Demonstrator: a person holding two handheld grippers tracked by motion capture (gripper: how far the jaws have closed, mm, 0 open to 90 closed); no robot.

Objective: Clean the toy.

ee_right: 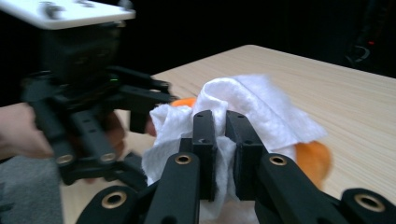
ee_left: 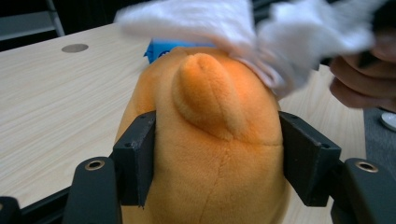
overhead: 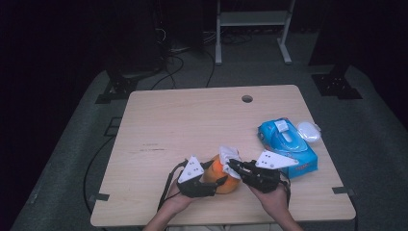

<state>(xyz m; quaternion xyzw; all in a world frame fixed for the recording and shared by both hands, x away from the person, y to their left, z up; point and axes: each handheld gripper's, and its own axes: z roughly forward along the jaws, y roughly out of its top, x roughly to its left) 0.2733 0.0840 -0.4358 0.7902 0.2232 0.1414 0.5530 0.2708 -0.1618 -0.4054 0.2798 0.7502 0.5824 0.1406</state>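
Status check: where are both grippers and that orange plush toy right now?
Left gripper clamped on orange plush toy. Right gripper shut on white wipe, wipe draped on toy's top. Blue wipe pack off to the side, nothing blocking.

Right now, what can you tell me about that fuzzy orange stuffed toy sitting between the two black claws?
The orange plush toy is rounded and soft, covered in short fuzzy fabric with stitched seams and a raised, paler orange bump on top. It sits on the light wooden table near the front edge. The left gripper clamps it from both sides, pads pressing into the fabric. A crumpled white wipe, pinched in the right gripper, lies over its top. A blue wipes pack lies to its right, apart.
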